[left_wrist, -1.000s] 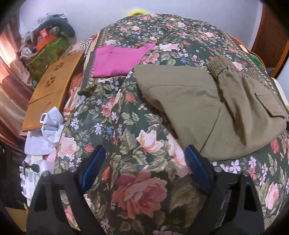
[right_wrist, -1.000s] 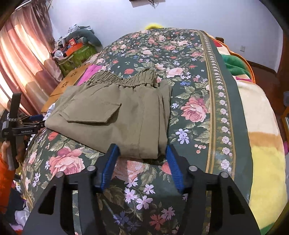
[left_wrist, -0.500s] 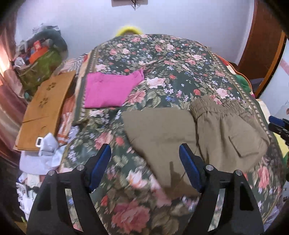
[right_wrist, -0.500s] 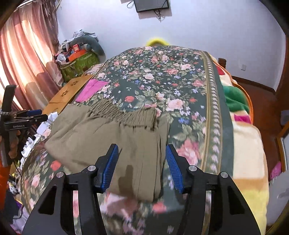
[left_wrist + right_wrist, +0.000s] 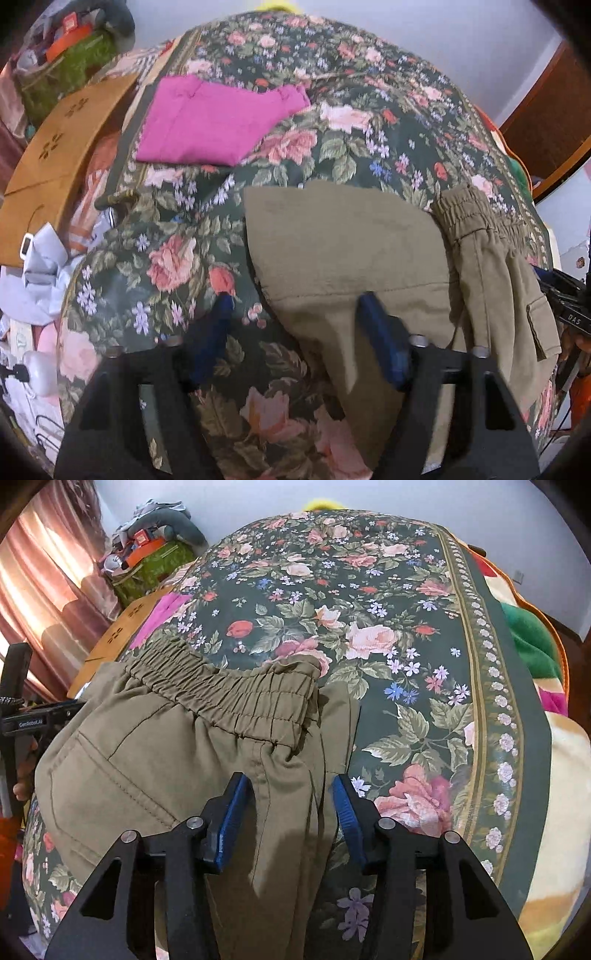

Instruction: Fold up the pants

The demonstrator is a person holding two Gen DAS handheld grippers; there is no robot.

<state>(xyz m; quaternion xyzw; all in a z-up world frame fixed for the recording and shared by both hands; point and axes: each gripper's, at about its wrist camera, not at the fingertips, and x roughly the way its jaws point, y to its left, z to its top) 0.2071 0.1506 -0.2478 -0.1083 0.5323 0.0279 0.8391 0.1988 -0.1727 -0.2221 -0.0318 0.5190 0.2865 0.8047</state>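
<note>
Olive green pants [image 5: 351, 251] lie folded on a floral bedspread [image 5: 332, 147], elastic waistband [image 5: 469, 214] to the right. My left gripper [image 5: 295, 299] is open, low over the pants' left fold edge, its right finger over the cloth. In the right wrist view the pants [image 5: 155, 757] fill the lower left, waistband [image 5: 229, 690] across the middle. My right gripper [image 5: 291, 794] is open, straddling the pants' right edge just below the waistband. Neither holds cloth.
A folded magenta garment [image 5: 207, 122] lies on the bedspread beyond the pants. A wooden board [image 5: 55, 147] and clutter sit off the bed's left side. A striped blanket [image 5: 535, 657] lies along the right. The other gripper shows at each view's edge [image 5: 22, 716].
Both grippers have come down and forward from a raised position half a second ago to sit close over the pants. Both stay open.
</note>
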